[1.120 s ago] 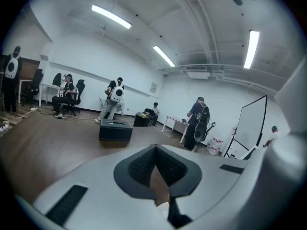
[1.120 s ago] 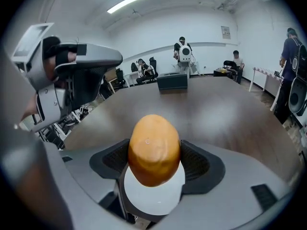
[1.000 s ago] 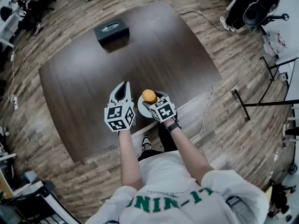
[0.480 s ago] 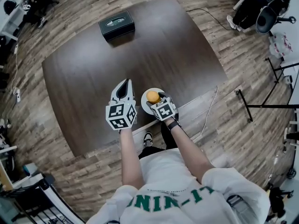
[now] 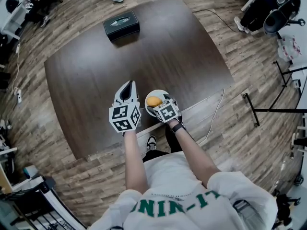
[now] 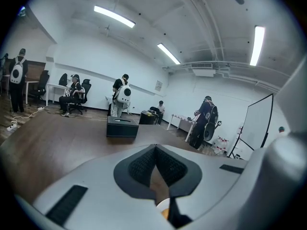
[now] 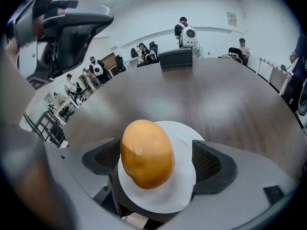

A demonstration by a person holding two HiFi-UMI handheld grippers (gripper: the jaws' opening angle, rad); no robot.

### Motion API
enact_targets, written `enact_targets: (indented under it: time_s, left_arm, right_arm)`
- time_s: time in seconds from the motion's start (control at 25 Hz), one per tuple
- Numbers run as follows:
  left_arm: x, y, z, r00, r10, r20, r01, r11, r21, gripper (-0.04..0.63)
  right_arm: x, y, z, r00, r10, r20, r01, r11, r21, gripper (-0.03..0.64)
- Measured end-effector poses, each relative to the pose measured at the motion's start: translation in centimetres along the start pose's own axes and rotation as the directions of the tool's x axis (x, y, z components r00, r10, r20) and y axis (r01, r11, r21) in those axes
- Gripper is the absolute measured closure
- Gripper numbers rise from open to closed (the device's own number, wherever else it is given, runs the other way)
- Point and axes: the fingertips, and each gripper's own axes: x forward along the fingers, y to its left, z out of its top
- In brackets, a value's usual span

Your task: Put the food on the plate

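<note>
An orange-brown, egg-shaped piece of food [image 7: 146, 153] stands over the white plate [image 7: 184, 140] near the table's front edge. It sits between the jaws of my right gripper [image 7: 154, 159], which are opening. The right pad is well clear of the food and the left pad is close beside it. I cannot tell whether the food rests on the plate. In the head view the food [image 5: 154, 101] covers most of the plate [image 5: 159, 92], with my right gripper [image 5: 157, 104] around it. My left gripper [image 5: 126, 86] hovers just left of the plate, shut and empty, its pads meeting [image 6: 156, 150].
The dark wooden table [image 5: 96, 71] carries a black box [image 5: 121, 24] at its far side, also visible ahead in both gripper views [image 6: 122, 127] [image 7: 176, 58]. A cable [image 5: 213, 114] hangs off the right front edge. People and chairs stand around the room.
The food has come down from above the plate onto or just over it. The right gripper's jaws have spread away from it. The left gripper has stayed in place.
</note>
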Motion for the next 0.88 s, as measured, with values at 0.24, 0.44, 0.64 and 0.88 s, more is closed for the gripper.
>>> enact_targets:
  time_s: [0.24, 0.44, 0.64, 0.88]
  left_arm:
    - [-0.1, -0.7, 0.2, 1.0, -0.005, 0.006, 0.005, 1.0, 0.011, 0.586]
    - [-0.1, -1.5, 0.8, 1.0, -0.004, 0.01, 0.004, 1.0, 0.029, 0.586]
    - [-0.6, -2.2, 2.7, 0.999, 0.001, 0.032, -0.003, 0.998, 0.058, 0.586]
    - [-0.9, -3.1, 5.0, 0.998, 0.002, 0.056, -0.008, 0.995, 0.098, 0.586]
  right_arm:
    - [-0.7, 0.3, 0.9, 0.999, 0.025, 0.044, -0.024, 1.0, -0.012, 0.133]
    - [-2.1, -0.8, 2.2, 0.995, 0.003, 0.097, -0.003, 1.0, 0.001, 0.133]
    - [-5.1, -2.6, 5.0, 0.981, -0.038, 0.188, 0.037, 0.999, 0.009, 0.148]
    - [-9.5, -5.3, 9.0, 0.951, -0.071, 0.3, 0.063, 0.997, 0.038, 0.221]
